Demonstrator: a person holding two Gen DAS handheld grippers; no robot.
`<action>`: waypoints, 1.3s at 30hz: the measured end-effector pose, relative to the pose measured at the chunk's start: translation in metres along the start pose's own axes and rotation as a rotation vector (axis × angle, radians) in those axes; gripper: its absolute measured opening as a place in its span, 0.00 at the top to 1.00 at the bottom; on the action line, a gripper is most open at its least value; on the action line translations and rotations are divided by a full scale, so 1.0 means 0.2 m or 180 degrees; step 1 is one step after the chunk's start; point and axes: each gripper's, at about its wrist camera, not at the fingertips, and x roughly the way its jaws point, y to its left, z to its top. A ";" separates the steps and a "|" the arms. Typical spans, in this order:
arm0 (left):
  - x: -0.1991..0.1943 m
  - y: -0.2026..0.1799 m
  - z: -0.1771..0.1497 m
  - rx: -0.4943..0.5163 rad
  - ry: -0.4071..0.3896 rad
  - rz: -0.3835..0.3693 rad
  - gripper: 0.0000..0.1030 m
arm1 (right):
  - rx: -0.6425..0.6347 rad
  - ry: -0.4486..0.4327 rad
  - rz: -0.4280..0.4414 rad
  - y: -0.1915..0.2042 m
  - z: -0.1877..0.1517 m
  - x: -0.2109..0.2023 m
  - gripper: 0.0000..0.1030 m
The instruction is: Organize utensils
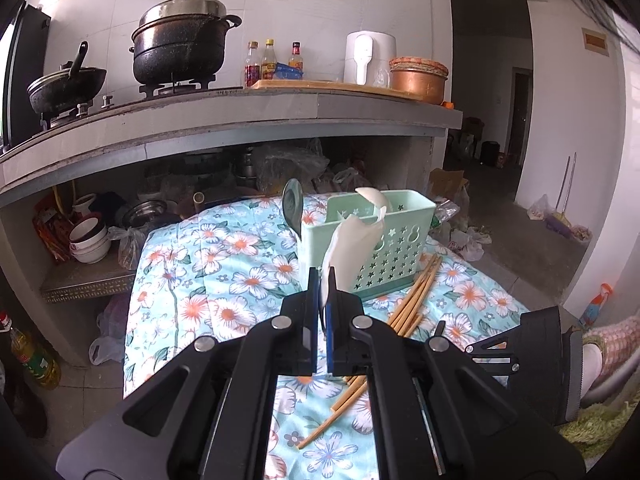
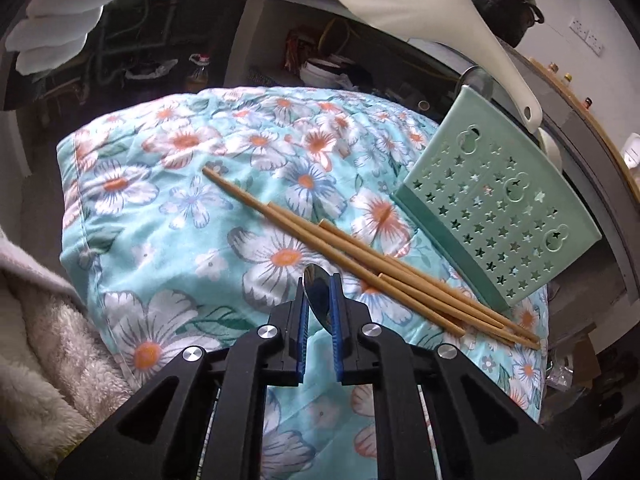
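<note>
A mint green perforated utensil holder (image 1: 376,240) stands on the floral cloth (image 1: 224,272); it also shows in the right wrist view (image 2: 500,208). My left gripper (image 1: 323,284) is shut on a white rice paddle (image 1: 352,240), whose handle end reaches over the holder's rim (image 2: 492,64). A metal spoon (image 1: 294,204) leans at the holder's left side. Several wooden chopsticks (image 2: 360,264) lie on the cloth beside the holder. My right gripper (image 2: 319,292) is shut on a metal spoon (image 2: 318,296) just above the cloth, near the chopsticks.
A concrete counter (image 1: 280,116) behind carries a wok, a large black pot (image 1: 180,44), sauce bottles and a copper bowl. Bowls and bags fill the shelf under it. A fleece cloth (image 2: 36,352) lies left of the floral cloth.
</note>
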 end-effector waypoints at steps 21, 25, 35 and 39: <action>0.35 0.08 0.40 0.0413 0.0907 0.0285 0.98 | 0.1474 -0.0575 -0.0214 -0.55 -0.03 -0.32 0.96; 0.44 0.09 0.46 0.0476 0.1152 0.0346 0.98 | 0.1666 -0.0665 -0.0149 -0.62 -0.08 -0.35 0.96; 0.69 0.08 0.56 0.0507 0.1758 0.0453 0.97 | 0.2079 -0.0843 0.0025 -0.79 -0.20 -0.39 0.96; 0.75 0.10 0.61 0.0318 0.1735 0.0432 0.96 | 0.2168 -0.0865 0.0064 -0.85 -0.22 -0.38 0.96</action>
